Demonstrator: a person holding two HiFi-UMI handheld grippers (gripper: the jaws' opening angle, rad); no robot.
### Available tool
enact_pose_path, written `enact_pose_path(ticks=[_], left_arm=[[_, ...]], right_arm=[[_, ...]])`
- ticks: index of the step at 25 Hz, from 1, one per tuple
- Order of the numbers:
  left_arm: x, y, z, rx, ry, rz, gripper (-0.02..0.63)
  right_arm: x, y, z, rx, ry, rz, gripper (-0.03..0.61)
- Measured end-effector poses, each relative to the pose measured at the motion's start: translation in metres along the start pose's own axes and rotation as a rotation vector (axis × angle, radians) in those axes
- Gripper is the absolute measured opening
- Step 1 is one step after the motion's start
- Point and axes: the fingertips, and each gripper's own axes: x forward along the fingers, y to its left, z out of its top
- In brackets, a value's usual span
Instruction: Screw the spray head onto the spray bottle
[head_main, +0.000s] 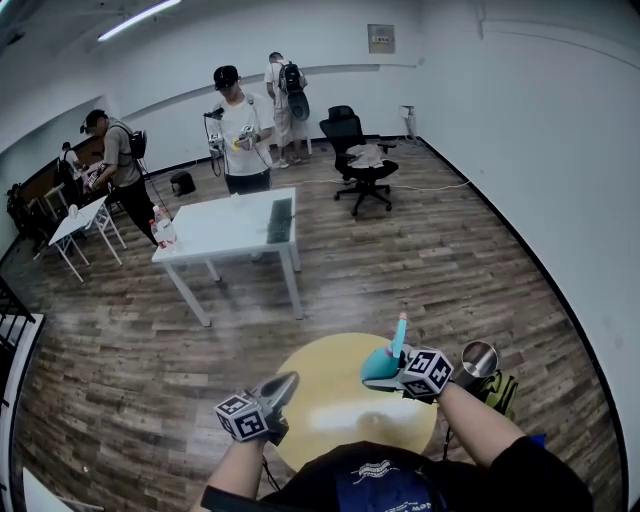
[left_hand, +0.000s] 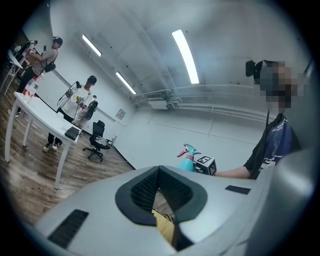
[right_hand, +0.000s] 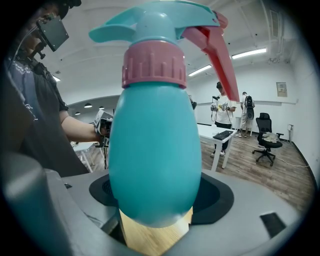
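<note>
Right tongs (head_main: 392, 372) spread wide, pinching belly of teal egg-shaped plastic spray bottle (right_hand: 155, 150), held over round yellow table (head_main: 330, 405). Left tongs (left_hand: 159, 192) pressed together, empty, well apart at bottle's 8 o'clock in head view. Teal spray head (right_hand: 160, 22) with pink ribbed collar (right_hand: 154, 62) on neck, looks seated.

Risk: smooth rounded belly may spin or slip under twisting. Collar may cross-thread if gripped off-centre.

Long axis upright in right gripper view: head at 12 o'clock, nozzle toward 9, red trigger (right_hand: 215, 55) toward 2.

The right gripper (head_main: 396, 378) hides part of the spray bottle (head_main: 381, 361); items (head_main: 163, 232) on the white table (head_main: 230, 238) are too small to name.
</note>
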Motion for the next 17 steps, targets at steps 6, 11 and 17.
enact_pose_path(ticks=[6, 11, 17], left_arm=[[0.0011, -0.0005, -0.0009, -0.005, 0.004, -0.002, 0.000], [0.0007, -0.0038, 0.0021, -0.005, 0.004, -0.002, 0.000], [-0.0009, -0.0076, 0.0014, -0.009, 0.002, -0.006, 0.000]], right_arm=[[0.0014, 0.0011, -0.0004, -0.016, 0.004, 0.006, 0.394], [0.0000, 0.0024, 0.0014, -0.010, -0.001, 0.013, 0.394], [-0.0012, 0.0053, 0.0028, -0.021, 0.000, 0.018, 0.394]])
